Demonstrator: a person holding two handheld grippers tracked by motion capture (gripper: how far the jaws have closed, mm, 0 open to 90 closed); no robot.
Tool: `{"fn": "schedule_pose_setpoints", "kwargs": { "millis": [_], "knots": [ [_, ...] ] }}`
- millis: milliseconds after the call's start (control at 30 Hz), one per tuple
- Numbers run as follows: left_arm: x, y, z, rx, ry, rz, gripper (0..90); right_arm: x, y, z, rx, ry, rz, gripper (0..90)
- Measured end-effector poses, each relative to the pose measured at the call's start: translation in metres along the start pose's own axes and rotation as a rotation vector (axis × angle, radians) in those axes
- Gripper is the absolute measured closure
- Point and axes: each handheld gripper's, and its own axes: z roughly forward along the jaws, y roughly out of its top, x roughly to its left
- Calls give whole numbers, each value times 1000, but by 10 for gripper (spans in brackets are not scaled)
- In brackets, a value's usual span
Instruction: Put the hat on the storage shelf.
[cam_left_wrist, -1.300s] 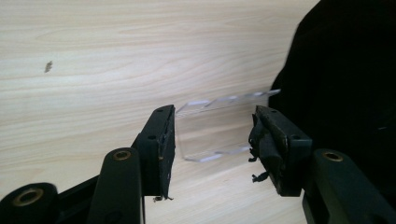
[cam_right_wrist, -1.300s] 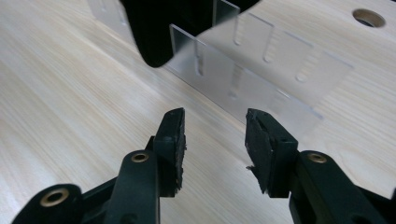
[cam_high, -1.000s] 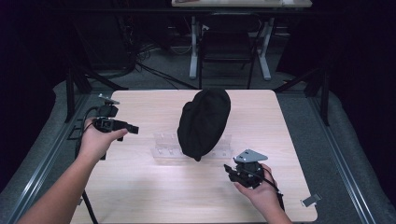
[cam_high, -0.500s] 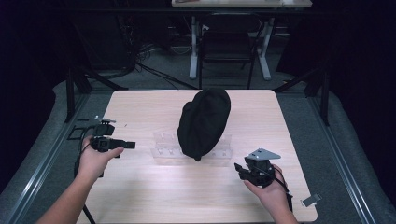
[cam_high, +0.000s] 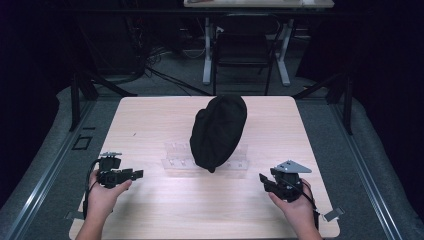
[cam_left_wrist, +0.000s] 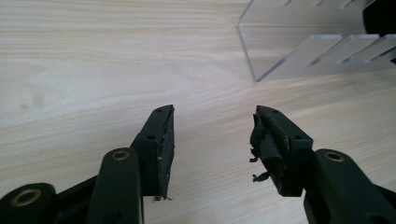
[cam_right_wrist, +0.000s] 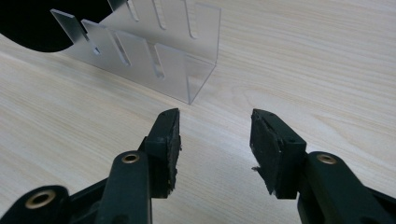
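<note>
A black cap (cam_high: 219, 130) lies draped over a clear acrylic slotted rack (cam_high: 175, 161) in the middle of the wooden table (cam_high: 150, 120). My left gripper (cam_high: 134, 174) is held low near the table's front left, open, nothing between its jaws (cam_left_wrist: 214, 135). The rack's end (cam_left_wrist: 299, 51) shows at the upper right of the left gripper view. My right gripper (cam_high: 264, 180) sits at the front right, open and empty (cam_right_wrist: 215, 137). The rack (cam_right_wrist: 154, 56) and a dark edge of the cap (cam_right_wrist: 37, 28) lie ahead to its left.
A dark chair (cam_high: 242, 47) and white desk legs (cam_high: 206, 50) stand beyond the table's far edge. Grey floor and metal rails (cam_high: 45, 170) border the table on both sides. Bare wood lies between the two grippers at the front.
Both hands have drawn back toward the front edge. The left gripper moved down from the left side of the rack; the right gripper shifted slightly right and nearer.
</note>
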Motion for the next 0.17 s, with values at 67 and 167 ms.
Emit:
{"fn": "schedule_pose_setpoints", "kwargs": {
  "millis": [67,167],
  "knots": [
    [3,-1,-2,-23,-13,-10,486,-1,-1,1,-9,-7,-2,529],
    [7,-6,-3,-36,-5,-14,486,-3,-3,2,0,-22,-12,529]
  ]
}}
